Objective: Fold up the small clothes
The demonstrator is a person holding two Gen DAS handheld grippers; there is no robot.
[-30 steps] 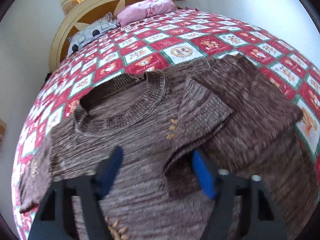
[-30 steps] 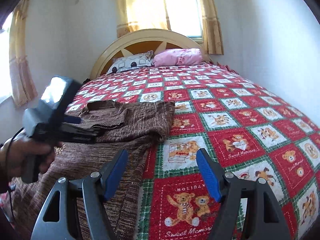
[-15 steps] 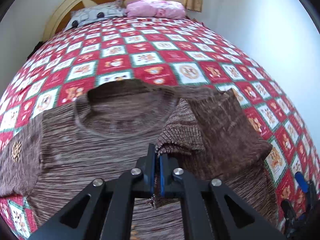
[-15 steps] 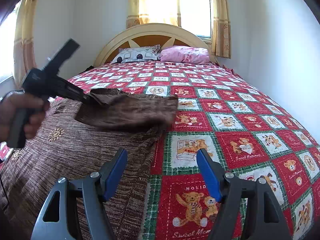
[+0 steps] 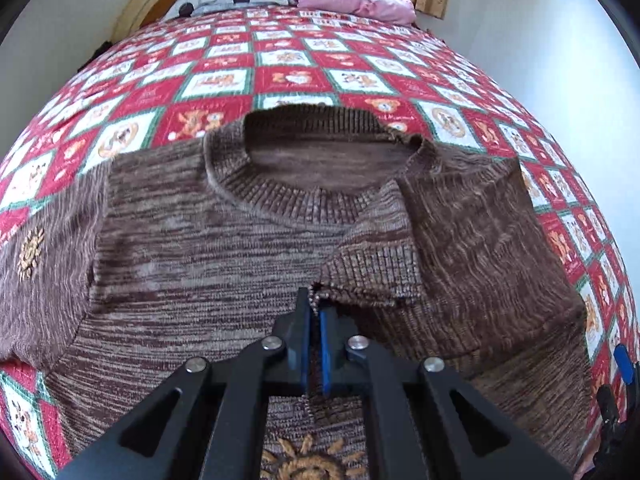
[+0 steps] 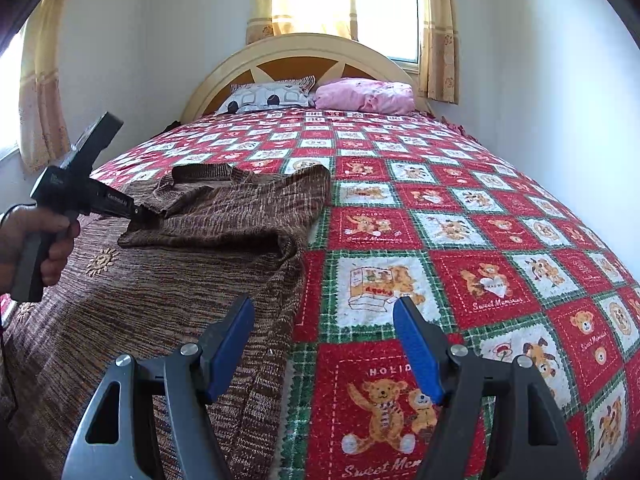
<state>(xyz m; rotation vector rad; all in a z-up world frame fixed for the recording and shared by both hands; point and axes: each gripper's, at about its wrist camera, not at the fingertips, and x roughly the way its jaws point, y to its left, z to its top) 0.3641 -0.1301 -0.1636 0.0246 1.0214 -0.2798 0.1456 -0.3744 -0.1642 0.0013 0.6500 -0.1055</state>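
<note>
A brown knit sweater [image 5: 224,248] lies face up on the bed, neck toward the headboard. Its right sleeve [image 5: 472,248] is folded in over the chest. My left gripper [image 5: 315,308] pinches the corner of the ribbed sleeve cuff [image 5: 372,272]; the jaws are easing open a little, and the knit still sits pressed between the pads. The right wrist view shows a hand holding the left gripper [image 6: 150,216] over the sweater [image 6: 160,292]. My right gripper [image 6: 324,344] hangs open over the sweater's right edge and the bedspread, with nothing between its fingers.
The red, white and green teddy-bear bedspread [image 6: 460,240] covers the bed. A grey patterned pillow [image 6: 268,98] and a pink pillow [image 6: 364,96] lie by the cream headboard [image 6: 300,48]. A white wall runs close along the bed's right side.
My left gripper went from open above the cuff to shut on it, swung to face the headboard squarely, and holds the cuff raised over the chest. The right gripper stayed put.
</note>
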